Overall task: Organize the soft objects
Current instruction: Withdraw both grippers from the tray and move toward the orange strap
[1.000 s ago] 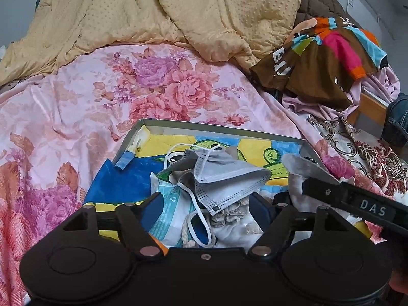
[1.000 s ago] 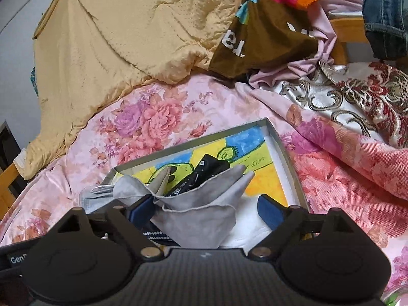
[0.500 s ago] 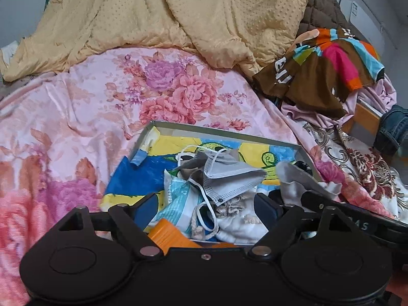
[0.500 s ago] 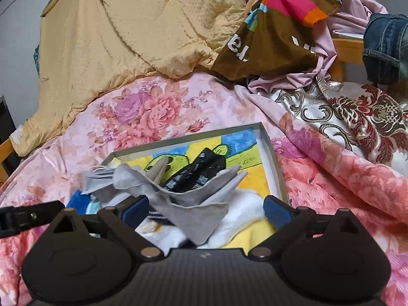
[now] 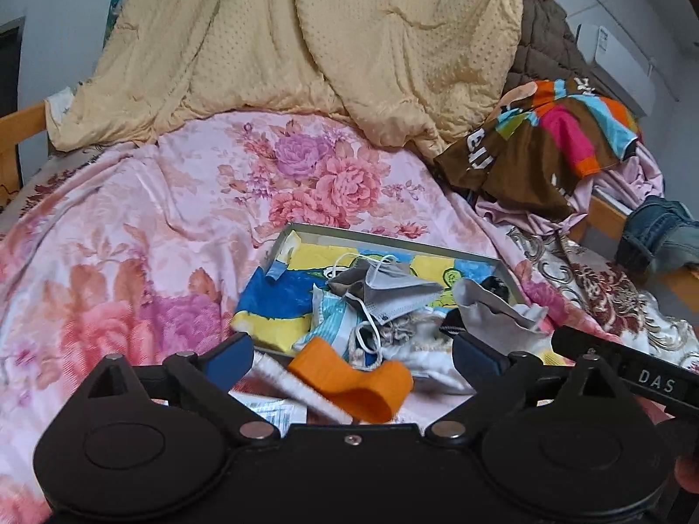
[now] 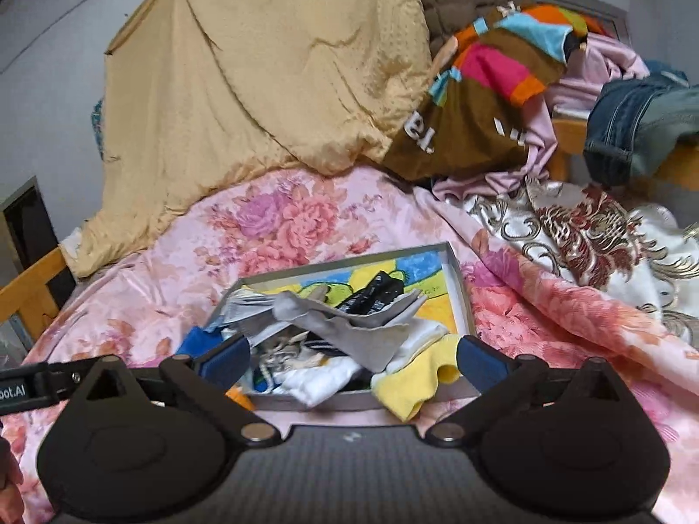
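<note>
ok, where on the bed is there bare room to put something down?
Free: the pink floral bedspread left of the tray, and the strip between the tray and the beige quilt. Crowded: the tray's own pile of masks and cloths, and the right side with the brown striped garment and jeans.

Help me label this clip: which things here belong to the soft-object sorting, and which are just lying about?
Belongs to the job:
shallow box
grey face mask
grey cloth
yellow cloth
black sock
orange band

Just lying about:
tan quilt
floral bedspread
brown striped shirt
jeans
</note>
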The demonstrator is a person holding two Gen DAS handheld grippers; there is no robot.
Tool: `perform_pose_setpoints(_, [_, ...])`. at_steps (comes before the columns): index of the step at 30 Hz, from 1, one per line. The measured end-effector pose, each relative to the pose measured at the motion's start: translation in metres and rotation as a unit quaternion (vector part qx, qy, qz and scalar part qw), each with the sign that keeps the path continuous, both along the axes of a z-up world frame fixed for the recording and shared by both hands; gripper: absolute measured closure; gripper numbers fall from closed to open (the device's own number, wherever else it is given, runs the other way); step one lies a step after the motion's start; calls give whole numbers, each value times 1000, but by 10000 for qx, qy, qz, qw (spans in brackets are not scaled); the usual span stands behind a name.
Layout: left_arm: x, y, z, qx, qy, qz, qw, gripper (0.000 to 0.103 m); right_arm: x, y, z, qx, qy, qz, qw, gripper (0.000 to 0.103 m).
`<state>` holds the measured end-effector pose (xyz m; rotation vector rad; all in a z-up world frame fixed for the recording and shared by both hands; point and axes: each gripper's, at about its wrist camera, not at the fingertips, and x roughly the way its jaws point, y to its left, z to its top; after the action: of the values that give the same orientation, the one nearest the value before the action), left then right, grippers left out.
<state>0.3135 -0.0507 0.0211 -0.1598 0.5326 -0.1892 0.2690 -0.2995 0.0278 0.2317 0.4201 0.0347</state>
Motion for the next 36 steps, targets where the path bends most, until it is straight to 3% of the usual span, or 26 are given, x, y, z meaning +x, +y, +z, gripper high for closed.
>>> perform_pose_setpoints(9, [-76, 15, 8, -198, -606, 176, 9978, 1, -77, 21, 14, -527, -409, -111, 9977, 0])
perform_pose_setpoints(16, [-124, 26, -3, -42, -595, -66, 9982, 1, -124, 31, 4, -770, -517, -257, 9954, 0])
perform_pose_setpoints(26, [-152, 24, -26, 315, -560, -305, 9975, 1, -160, 35, -25, -879, -78, -455, 9951, 0])
perform_pose_setpoints(36, [-168, 35, -53, 426, -341, -495, 9973, 1, -161, 42, -44, -703, 401, -150, 9966, 0])
